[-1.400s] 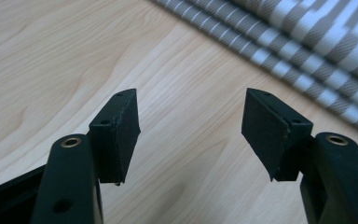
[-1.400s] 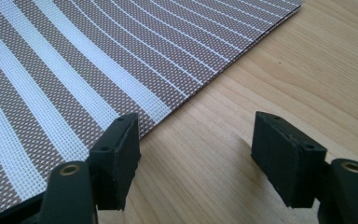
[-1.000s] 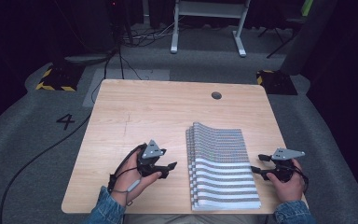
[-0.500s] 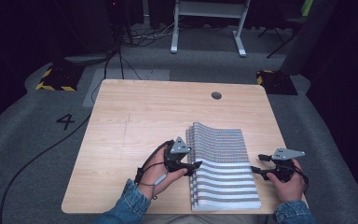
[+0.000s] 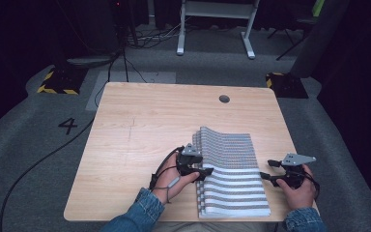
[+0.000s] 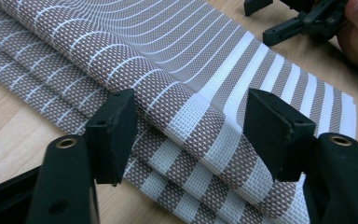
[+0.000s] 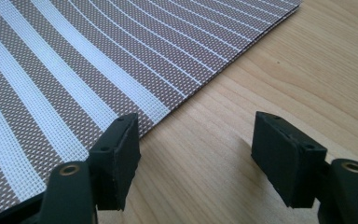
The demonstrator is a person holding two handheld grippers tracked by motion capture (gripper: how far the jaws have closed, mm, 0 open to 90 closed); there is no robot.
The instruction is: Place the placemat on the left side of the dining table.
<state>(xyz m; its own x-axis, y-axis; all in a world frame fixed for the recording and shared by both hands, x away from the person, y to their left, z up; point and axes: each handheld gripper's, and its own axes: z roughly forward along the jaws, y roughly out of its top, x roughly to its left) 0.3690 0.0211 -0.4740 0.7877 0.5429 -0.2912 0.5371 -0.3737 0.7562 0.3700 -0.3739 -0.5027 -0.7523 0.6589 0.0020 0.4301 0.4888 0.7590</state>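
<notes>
Jaws on both grippers are standing released, with nothing clamped between them. The left gripper (image 5: 204,170) is hovering over the left folded edge of the striped woven mat (image 5: 232,174), which is lying folded in layers on the near right part of the bench (image 5: 140,125); in the left gripper view its jaws are straddling the uppermost fold (image 6: 214,126), with stacked layers showing beneath. The right gripper (image 5: 266,177) is resting just beside the mat's right edge, and in the right gripper view its jaws are bracketing that edge (image 7: 177,109) low over the wood. Judgement: the step in hand appears to be seizing the fold at the left. To do it well, the left jaws should be coming down squarely on the top fold alone, since catching lower layers would be dragging the whole stack. The right gripper seems well placed for steadying the opposite edge.
</notes>
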